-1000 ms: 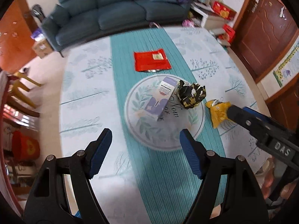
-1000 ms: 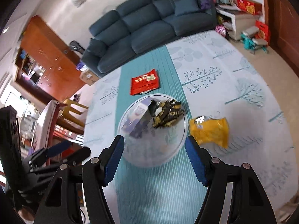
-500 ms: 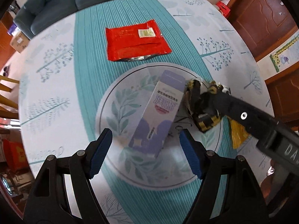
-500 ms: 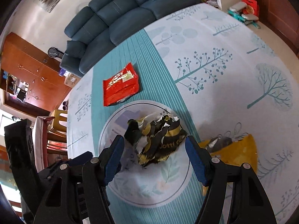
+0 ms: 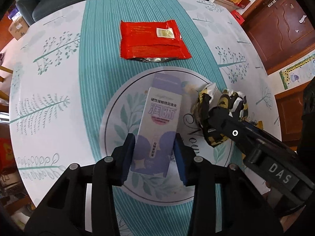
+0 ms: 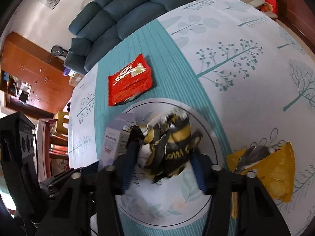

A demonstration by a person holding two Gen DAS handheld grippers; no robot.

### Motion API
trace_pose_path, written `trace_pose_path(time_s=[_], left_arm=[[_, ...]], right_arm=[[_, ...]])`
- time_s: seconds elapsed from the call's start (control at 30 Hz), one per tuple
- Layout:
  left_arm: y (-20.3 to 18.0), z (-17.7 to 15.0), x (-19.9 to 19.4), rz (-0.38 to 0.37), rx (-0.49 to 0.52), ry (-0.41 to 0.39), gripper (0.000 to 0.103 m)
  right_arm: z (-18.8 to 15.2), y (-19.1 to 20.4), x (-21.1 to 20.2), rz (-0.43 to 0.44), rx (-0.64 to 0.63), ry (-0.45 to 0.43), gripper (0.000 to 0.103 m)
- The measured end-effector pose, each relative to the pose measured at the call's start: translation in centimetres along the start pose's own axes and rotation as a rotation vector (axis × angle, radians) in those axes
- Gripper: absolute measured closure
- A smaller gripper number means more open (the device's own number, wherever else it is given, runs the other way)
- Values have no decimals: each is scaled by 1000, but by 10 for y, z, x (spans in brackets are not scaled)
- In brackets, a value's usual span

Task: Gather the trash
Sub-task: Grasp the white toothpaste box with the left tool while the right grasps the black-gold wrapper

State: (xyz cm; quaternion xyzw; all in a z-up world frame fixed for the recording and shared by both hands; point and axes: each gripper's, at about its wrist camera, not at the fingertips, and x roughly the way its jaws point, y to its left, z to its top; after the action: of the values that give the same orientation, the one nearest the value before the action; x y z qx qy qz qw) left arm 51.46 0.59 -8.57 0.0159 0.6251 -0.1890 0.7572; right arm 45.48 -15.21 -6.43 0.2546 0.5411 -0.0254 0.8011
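My left gripper (image 5: 155, 155) is clamped on the purple and white box (image 5: 159, 123), its two blue pads pressed against the box's long sides near the bottom end, low in the middle of the left wrist view. The box points away from me toward the top of the frame and lies over the round leaf-printed medallion (image 5: 116, 122) in the tablecloth (image 5: 49, 90).

My right gripper (image 6: 163, 163) is closed on the crumpled black and gold wrapper (image 6: 171, 147), which bulges up between the two fingers in the lower centre of the right wrist view. In the left wrist view the same wrapper (image 5: 218, 114) sits just right of the box, with the right tool's black arm reaching in from the lower right and covering part of it. The box (image 6: 116, 137) shows at the left of the wrapper in the right wrist view, touching or nearly touching it; I cannot tell which.

Farther out, a flat red packet (image 5: 151, 39) lies on the teal stripe of the cloth, above the medallion and apart from the box. A yellow bag (image 6: 273, 171) lies at the right edge of the medallion in the right wrist view, torn open. A dark blue sofa (image 6: 122, 13) stands beyond the table at the top of the frame.
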Motion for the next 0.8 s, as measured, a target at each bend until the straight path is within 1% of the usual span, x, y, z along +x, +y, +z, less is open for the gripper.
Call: trace_pose_path(time_s=[0.2, 0.4, 0.5, 0.53, 0.6, 0.8], left_arm=[[2, -21, -24, 4, -25, -26, 70], [1, -61, -64, -3, -44, -53, 70], [-3, -90, -87, -16, -74, -62, 70], [-5, -100, -94, -5, -84, -85, 70], [-12, -122, -109, -5, -94, -98, 70], [-43, -198, -150, 24, -144, -136, 70]], right_arm=[[-17, 15, -22, 2, -46, -25, 59], [-54, 26, -70, 40, -116, -66, 59], [-75, 24, -98, 67, -150, -72, 59], [-85, 21, -111, 79, -164, -74, 59], [-102, 15, -131, 101, -183, -73, 59], [-162, -16, -195, 176, -250, -76, 59]])
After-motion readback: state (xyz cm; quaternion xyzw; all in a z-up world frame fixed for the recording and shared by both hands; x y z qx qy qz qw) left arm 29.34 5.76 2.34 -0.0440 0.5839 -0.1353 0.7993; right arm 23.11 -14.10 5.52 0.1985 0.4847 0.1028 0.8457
